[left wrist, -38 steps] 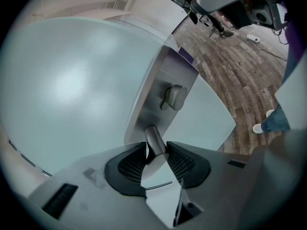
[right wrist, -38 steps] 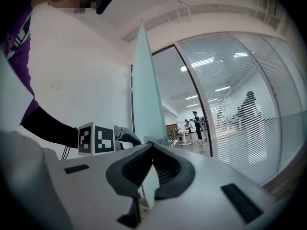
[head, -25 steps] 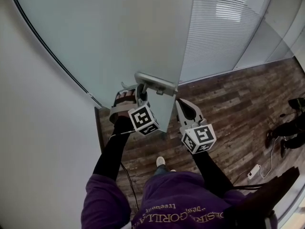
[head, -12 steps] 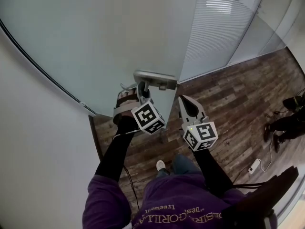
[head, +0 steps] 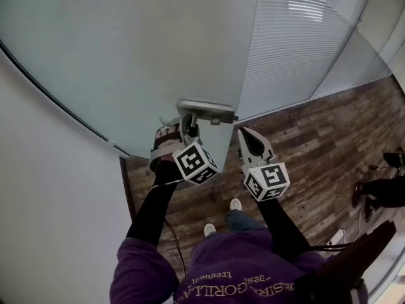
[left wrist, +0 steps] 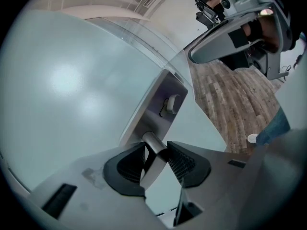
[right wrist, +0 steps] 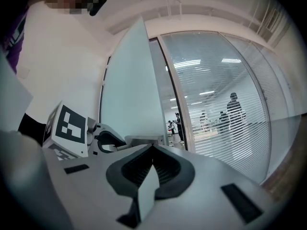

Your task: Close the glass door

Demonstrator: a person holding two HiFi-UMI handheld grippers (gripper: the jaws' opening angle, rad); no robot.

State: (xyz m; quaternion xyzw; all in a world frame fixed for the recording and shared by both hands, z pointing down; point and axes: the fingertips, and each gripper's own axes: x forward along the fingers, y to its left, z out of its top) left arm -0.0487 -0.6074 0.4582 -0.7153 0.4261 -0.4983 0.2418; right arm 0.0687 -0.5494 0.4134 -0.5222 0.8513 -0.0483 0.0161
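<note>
One left gripper [head: 188, 123], clamped on door handle [left wrist: 152, 160]

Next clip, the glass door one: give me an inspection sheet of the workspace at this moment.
Surface: wood-plank floor; no table.
Job's things: frosted glass door, standing open; metal door handle near its free edge.
Clutter: nothing seen.
Grippers: left gripper, fingers closed on the door handle; right gripper shut and empty, beside the door's edge.
Cables: thin dark cable by the person's left sleeve; small white block with a cord on the floor.
Surroundings: glass partition with blinds; people beyond it.
</note>
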